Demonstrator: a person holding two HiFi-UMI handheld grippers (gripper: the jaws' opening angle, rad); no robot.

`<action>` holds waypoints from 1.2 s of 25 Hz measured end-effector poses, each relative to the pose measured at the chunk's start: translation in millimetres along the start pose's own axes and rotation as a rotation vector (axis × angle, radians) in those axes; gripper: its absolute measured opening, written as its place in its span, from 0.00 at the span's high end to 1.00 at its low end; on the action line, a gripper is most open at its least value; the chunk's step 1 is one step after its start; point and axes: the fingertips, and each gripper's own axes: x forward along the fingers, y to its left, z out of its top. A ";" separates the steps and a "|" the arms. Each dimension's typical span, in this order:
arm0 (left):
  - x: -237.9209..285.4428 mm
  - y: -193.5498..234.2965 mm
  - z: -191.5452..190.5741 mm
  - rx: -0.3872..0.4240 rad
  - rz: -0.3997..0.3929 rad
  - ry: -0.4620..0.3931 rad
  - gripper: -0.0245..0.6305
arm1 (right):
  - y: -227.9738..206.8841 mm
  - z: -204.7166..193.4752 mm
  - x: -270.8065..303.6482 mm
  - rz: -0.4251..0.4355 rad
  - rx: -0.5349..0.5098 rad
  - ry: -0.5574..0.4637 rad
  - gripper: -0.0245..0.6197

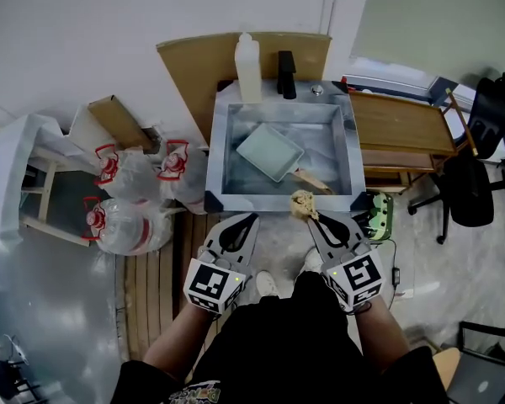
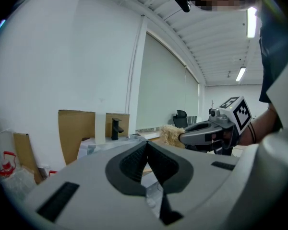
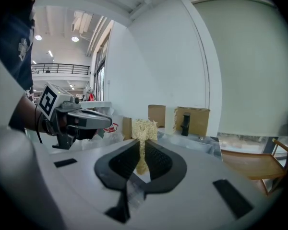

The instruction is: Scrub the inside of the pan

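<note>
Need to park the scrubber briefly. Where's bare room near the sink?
The wooden counter right of the sink is bare. Inside it, the pan fills most of the floor; the back ledge is crowded by the bottle and faucet.

The sink [image 1: 221, 154] is bare metal with a wet sheen. The pan [image 1: 269, 151] in it looks smooth and pale (metal or enamel, hard to tell). The scrubber [image 3: 144, 128] is a rough, straw-like tuft of fibre. The left hand-held gripper [image 2: 146, 145] and right hand-held gripper [image 3: 141, 147] have matt grey plastic shells with ribbed dark pads [image 2: 133, 162]. At the sink's far edge stands matt brown cardboard [image 1: 194, 66]. The table [image 1: 400, 124] is smooth wood.
</note>
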 end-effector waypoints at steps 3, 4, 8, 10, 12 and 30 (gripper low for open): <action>-0.2 0.6 2.2 -0.006 0.007 -0.004 0.95 | 0.5 0.0 -2.6 -0.001 -0.001 0.002 0.90; -0.3 -0.1 2.6 -0.008 0.007 -0.005 0.95 | 0.8 -0.4 -3.2 0.000 -0.002 0.002 0.90; 1.6 -3.0 2.3 -0.005 0.006 -0.003 0.95 | 0.1 -2.2 -3.5 0.008 -0.003 0.004 0.90; 2.4 -2.2 2.4 -0.003 0.008 -0.001 0.95 | 0.4 -2.8 -2.4 0.013 -0.002 0.015 0.90; 2.9 -1.5 3.5 -0.004 0.009 -0.002 0.95 | 0.7 -3.8 -0.7 0.017 0.003 0.003 0.90; 4.3 -3.1 3.2 -0.022 0.009 -0.011 0.95 | -0.6 -4.9 -1.5 0.015 0.012 0.003 0.90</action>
